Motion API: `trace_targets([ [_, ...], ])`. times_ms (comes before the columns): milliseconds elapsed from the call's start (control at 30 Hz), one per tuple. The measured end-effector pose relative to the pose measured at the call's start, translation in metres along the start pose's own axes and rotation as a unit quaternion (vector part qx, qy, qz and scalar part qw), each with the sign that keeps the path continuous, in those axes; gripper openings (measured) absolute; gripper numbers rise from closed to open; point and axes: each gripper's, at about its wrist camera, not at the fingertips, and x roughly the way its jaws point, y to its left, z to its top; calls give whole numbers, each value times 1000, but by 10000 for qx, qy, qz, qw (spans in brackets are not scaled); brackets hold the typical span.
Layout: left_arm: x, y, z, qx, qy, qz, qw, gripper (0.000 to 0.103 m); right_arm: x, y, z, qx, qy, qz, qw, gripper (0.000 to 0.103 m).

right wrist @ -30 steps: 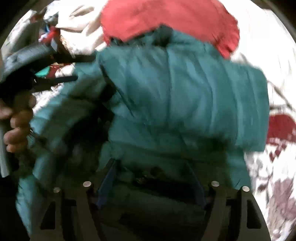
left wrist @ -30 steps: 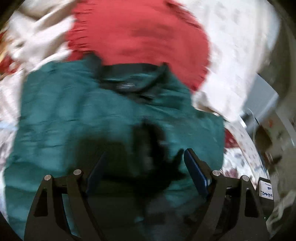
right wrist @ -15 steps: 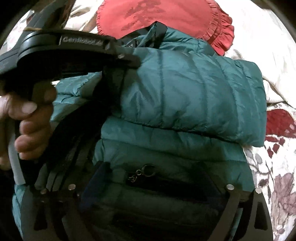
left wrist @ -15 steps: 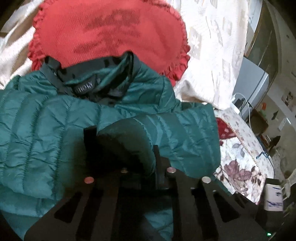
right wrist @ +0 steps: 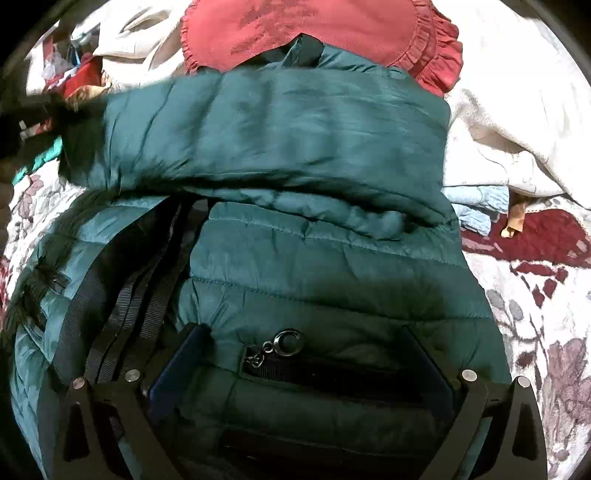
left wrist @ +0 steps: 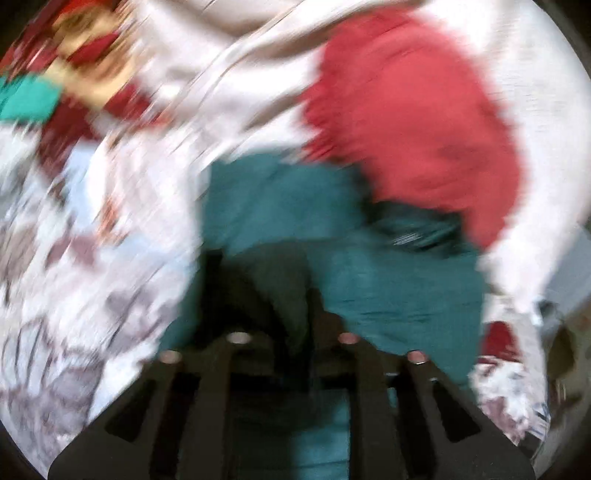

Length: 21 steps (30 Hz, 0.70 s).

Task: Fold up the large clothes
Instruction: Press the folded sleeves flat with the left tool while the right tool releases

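One green puffy jacket [right wrist: 295, 258] lies on the bed with the flowered bedspread [right wrist: 535, 314]. One sleeve [right wrist: 273, 136] is folded across its chest. One zipper pull [right wrist: 284, 341] shows low on the front. Behind the collar sits one red frilly cushion [right wrist: 314, 26].

The right gripper [right wrist: 295, 369] has its jaws wide apart over the jacket, holding nothing. The left gripper [left wrist: 288, 295] has its jaws squeezed on dark green jacket cloth; that picture is very blurry.

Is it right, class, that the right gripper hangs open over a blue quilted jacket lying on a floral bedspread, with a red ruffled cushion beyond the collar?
One detail is wrong: the quilted jacket is dark green, not blue, as the right wrist view shows. The rest holds: the right gripper is open over it, on the floral bedspread, with the red ruffled cushion beyond the collar.
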Motion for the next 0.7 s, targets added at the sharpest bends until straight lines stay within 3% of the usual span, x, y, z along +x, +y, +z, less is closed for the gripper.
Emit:
trace_targets([
  [67, 12, 5, -4, -205, 228, 256, 9992, 42, 0, 0, -1, 11, -12, 11, 10000, 103],
  [167, -5, -2, -1, -144, -128, 424, 9989, 45, -5, -4, -2, 72, -25, 240, 9997, 102],
  [200, -18, -6, 2, -37, -451, 562, 9974, 46, -9, -7, 1, 89, -12, 366, 9993, 101],
  [267, -42, -9, 7, -9, -1172, 821, 9897, 61, -21, -17, 7, 182, -47, 721, 9972, 78],
  [333, -69, -11, 4, -173, -2036, 935, 9744, 71, -35, -35, 18, 422, -264, 1100, 9927, 75],
  [400, -77, -17, 0, -124, -2245, 600, 9726, 73, -54, -58, 33, 586, -881, 845, 9908, 75],
  [433, -73, -21, 1, -12, -2152, 443, 9756, 73, -60, -68, 42, 578, -1192, 525, 9898, 74],
  [467, -65, -29, 1, 186, -1957, 372, 9798, 72, -62, -72, 49, 529, -1335, 396, 9888, 64],
  [500, -53, -37, -1, 396, -1716, 518, 9830, 72, -59, -77, 58, 465, -1386, 385, 9885, 57],
  [533, -45, -40, -3, 481, -1553, 643, 9846, 63, -53, -80, 66, 476, -1354, 407, 9888, 47],
  [567, -30, -43, -4, 507, -1301, 787, 9871, 54, -48, -81, 72, 507, -1333, 414, 9889, 45],
  [700, 10, -35, -20, 386, -466, 1178, 9912, 53, -10, -79, 101, 481, -1082, 818, 9896, 40],
])
